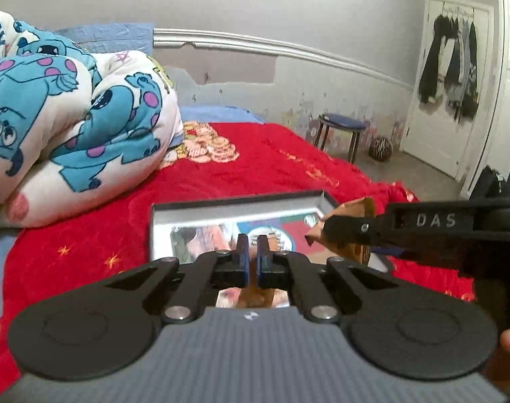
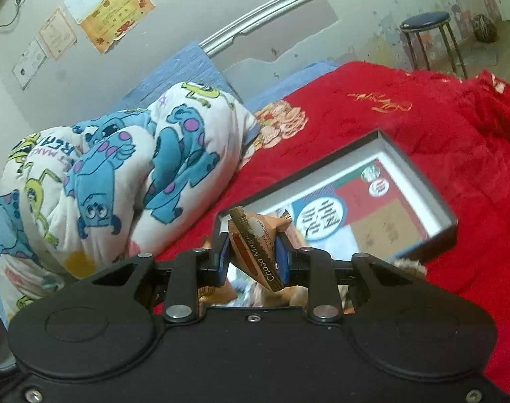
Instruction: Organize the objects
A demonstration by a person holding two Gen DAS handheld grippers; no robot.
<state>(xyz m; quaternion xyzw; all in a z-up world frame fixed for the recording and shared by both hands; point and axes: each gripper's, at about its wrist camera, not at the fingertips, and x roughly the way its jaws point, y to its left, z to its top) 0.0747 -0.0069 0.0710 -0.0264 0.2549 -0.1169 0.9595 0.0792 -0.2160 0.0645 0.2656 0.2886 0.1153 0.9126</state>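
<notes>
An open dark-rimmed box (image 1: 241, 198) with colourful packets in it lies on the red blanket; it also shows in the right wrist view (image 2: 419, 168). My left gripper (image 1: 252, 247) is shut on a thin orange-brown wrapper edge (image 1: 253, 277) over the box's near side. My right gripper (image 2: 253, 243) is shut on an orange "Choco" snack packet (image 2: 255, 245), held above the box's near corner. From the left wrist view the right gripper (image 1: 317, 231) comes in from the right with that packet (image 1: 355, 210) over the box's right edge.
A red blanket (image 1: 255, 168) covers the bed. A rolled cartoon-print duvet (image 1: 70, 117) lies at the left, against the wall. A blue-topped stool (image 1: 342, 124) and a striped ball (image 1: 380, 147) stand on the floor beyond the bed. More snack packets (image 2: 409, 265) lie under my right gripper.
</notes>
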